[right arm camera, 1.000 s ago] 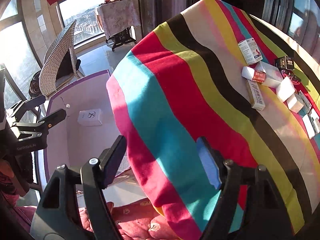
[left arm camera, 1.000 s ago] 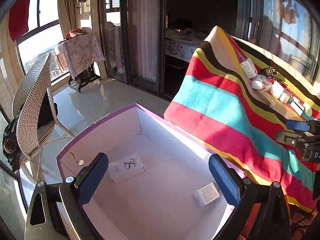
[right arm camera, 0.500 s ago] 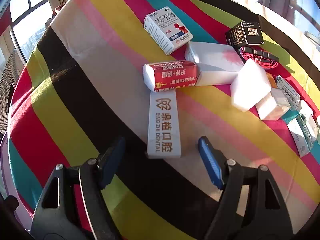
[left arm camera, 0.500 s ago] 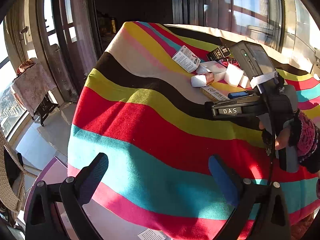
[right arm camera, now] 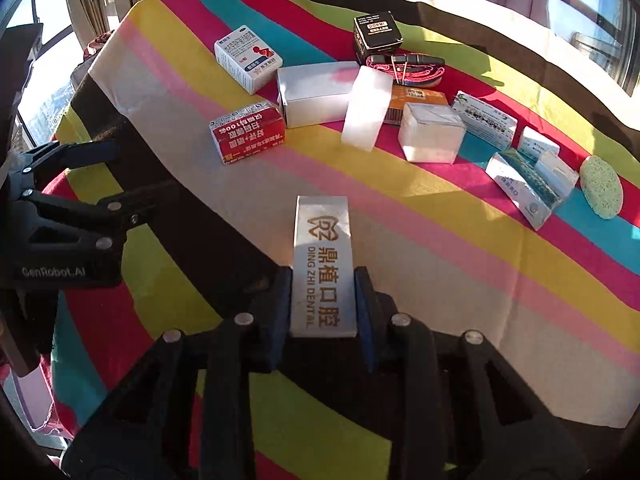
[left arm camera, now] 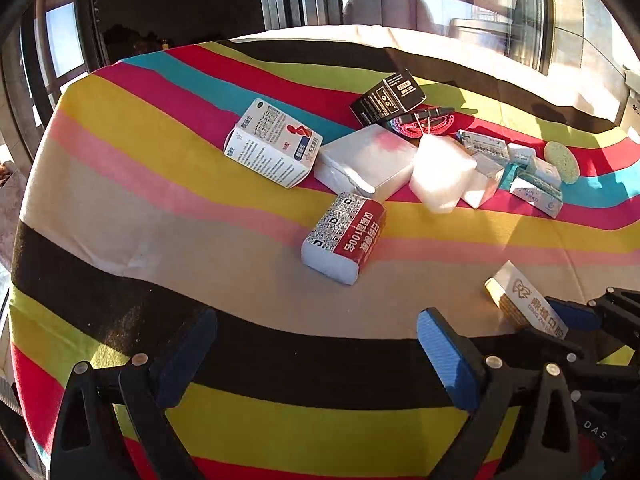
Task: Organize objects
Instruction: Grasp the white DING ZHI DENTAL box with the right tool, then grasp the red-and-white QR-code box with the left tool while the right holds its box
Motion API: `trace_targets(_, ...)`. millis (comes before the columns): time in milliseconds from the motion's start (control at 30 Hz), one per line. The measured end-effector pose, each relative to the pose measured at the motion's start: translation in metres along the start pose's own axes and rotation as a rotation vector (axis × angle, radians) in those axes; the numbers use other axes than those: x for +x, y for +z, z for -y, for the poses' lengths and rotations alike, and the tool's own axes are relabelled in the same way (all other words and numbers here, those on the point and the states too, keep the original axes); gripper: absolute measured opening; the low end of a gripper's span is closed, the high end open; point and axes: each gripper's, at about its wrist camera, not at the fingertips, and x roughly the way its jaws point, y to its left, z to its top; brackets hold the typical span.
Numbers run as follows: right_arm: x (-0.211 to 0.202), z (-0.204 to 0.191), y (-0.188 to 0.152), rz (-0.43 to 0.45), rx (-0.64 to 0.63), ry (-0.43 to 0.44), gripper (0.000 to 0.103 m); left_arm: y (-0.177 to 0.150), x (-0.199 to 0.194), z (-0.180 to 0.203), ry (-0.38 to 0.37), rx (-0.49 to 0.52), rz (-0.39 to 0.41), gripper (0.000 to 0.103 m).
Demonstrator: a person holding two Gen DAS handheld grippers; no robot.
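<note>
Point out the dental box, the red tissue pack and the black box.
dental box (right arm camera: 323, 264), right wrist view, on its printed top face, between the shut right tongs.
red tissue pack (left arm camera: 345, 236), left wrist view, on its top face.
black box (right arm camera: 377, 34), right wrist view, on its top.

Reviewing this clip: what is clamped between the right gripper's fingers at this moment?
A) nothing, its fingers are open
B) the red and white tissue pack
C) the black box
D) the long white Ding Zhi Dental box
D: in the right wrist view the right gripper has both blue pads pressed against the sides of the long white Ding Zhi Dental box, while the red and white tissue pack lies apart on the striped cloth.
</note>
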Motion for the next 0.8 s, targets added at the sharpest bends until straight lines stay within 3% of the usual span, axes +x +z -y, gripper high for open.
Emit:
trace_targets(167, -0.012, 0.030, -0.019, 0.020, 0.059, -0.002, 0.035, 0.028, 0.044, 0.009, -0.027, 0.050, -0.040, 0.100)
trace_targets(233, -0.009, 0.036, -0.017, 0.034, 0.065, 0.003, 0.035, 0.032, 0.058, 0.011, -0.033, 0.064, -0.076, 0.079)
trace_targets(267, -0.009, 0.037, -0.017, 0.034, 0.066, 0.003, 0.035, 0.032, 0.057, 0.011, -0.067, 0.053, -0.061, 0.073)
trace_targets(300, -0.008, 0.034, -0.016, 0.033, 0.066, 0.001, 0.035, 0.032, 0.057, 0.012, -0.095, 0.048, -0.061, 0.051)
trace_targets(333, -0.007, 0.035, -0.015, 0.034, 0.067, 0.003, 0.035, 0.031, 0.056, 0.014, -0.116, 0.049, -0.064, 0.046)
trace_targets(500, -0.010, 0.038, -0.017, 0.038, 0.087, 0.027, 0.035, 0.013, 0.035, 0.035, -0.110, 0.042, -0.024, 0.046)
trace_targets(800, -0.011, 0.036, -0.018, 0.037, 0.082, 0.016, 0.035, -0.024, -0.005, 0.067, 0.005, 0.006, -0.047, 0.046)
